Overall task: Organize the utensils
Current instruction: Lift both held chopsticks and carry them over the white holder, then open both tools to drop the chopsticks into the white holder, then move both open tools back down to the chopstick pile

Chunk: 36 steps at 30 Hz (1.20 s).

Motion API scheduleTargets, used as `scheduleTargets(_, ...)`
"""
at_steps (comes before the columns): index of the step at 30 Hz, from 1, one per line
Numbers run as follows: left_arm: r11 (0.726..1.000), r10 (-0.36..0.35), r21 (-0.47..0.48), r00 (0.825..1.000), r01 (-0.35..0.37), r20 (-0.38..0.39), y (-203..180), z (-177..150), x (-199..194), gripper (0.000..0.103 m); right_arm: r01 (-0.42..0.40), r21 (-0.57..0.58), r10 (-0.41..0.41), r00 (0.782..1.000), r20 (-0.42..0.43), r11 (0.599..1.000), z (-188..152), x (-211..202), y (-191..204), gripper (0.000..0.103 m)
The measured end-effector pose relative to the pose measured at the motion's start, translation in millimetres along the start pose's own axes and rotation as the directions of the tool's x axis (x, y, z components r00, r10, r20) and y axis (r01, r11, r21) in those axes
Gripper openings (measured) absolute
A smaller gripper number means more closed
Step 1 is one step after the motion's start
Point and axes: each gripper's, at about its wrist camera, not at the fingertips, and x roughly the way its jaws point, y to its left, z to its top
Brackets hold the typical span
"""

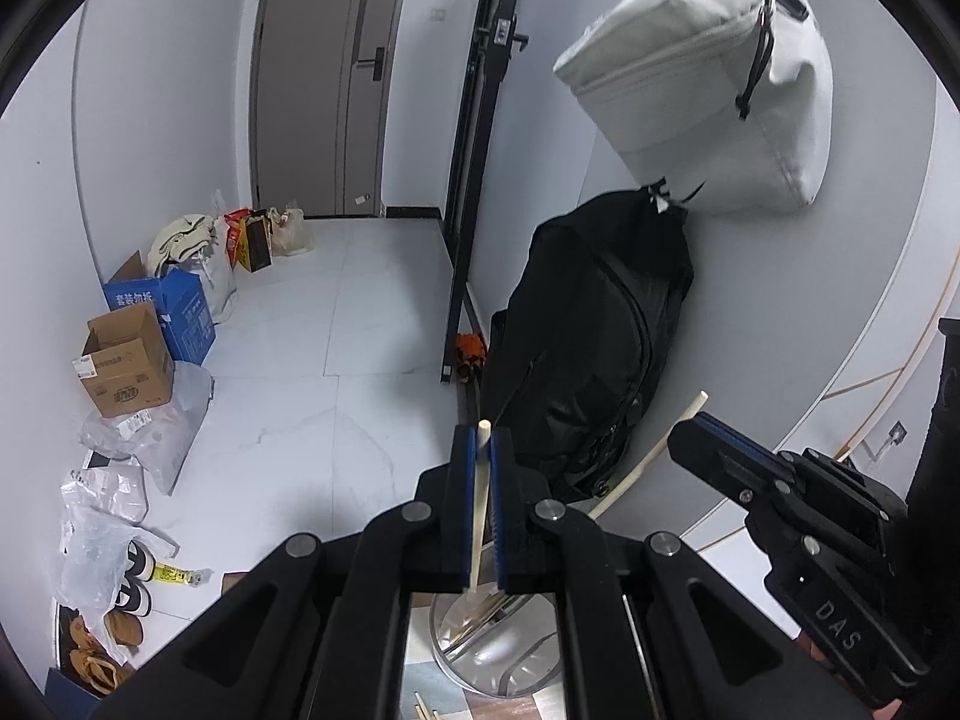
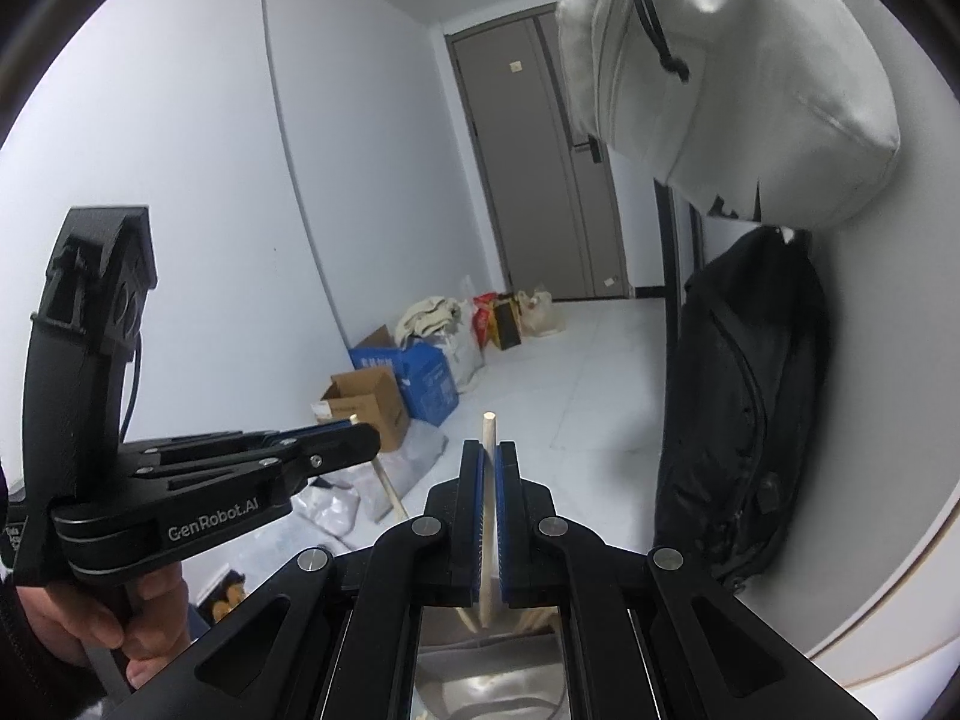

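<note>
Hidden parts: lower ends of both chopsticks run down behind the gripper bodies, so where they end is out of sight in both wrist views.
Container: shiny metal utensil holder (image 1: 528, 654) shows only in slices between the black linkage bars; more pale sticks stand inside it, count unclear.
Table edge: two more stick tips (image 1: 427, 711) poke in at the bottom of the left view, cut off by the frame.
Left gripper (image 1: 485, 450): clenched on a pale wooden chopstick (image 1: 480, 516), blue pads pressing both sides, and the tip pokes up just past the fingertips.
Right gripper (image 2: 490, 461): clamped tight on a second wooden chopstick (image 2: 489, 516), held nearly upright, top end clear above the pads.
Cross view: from the left camera the right gripper (image 1: 699, 420) sits off to the right, its stick (image 1: 651, 456) slanting down toward the holder.
Other cross view: from the right camera the left gripper (image 2: 360, 432) reaches in from the left, a person's hand (image 2: 102, 612) wrapped round its handle, partly cut off.
Chopsticks versus holder: both held sticks sit above the metal holder, lower ends pointing toward it; contact cannot be judged.
Backdrop: black backpack (image 1: 594, 348) leans on the wall under a hanging grey bag (image 1: 708, 78).
</note>
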Motion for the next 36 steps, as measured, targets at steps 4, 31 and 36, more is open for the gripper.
scheduleTargets(4,1.000,-0.006,0.008,0.999,0.006,-0.033,0.0,-1.7,10.6,0.001,-0.004,0.015,0.005,1.000,-0.027,1.000,-7.5,10.4,-9.2,0.003)
scheduleTargets(31,0.994,-0.085,-0.078,0.982,0.073,-0.167,15.2,-25.8,30.7,0.003,-0.107,0.211,0.144,0.975,-0.170,0.972,-105.5,9.1,-59.6,0.033)
scheduleTargets(36,0.997,-0.023,-0.079,0.985,0.009,-0.172,19.4,-41.9,25.4,0.004,-0.085,0.224,0.126,0.977,-0.173,0.971,-115.3,-8.5,-60.2,0.045)
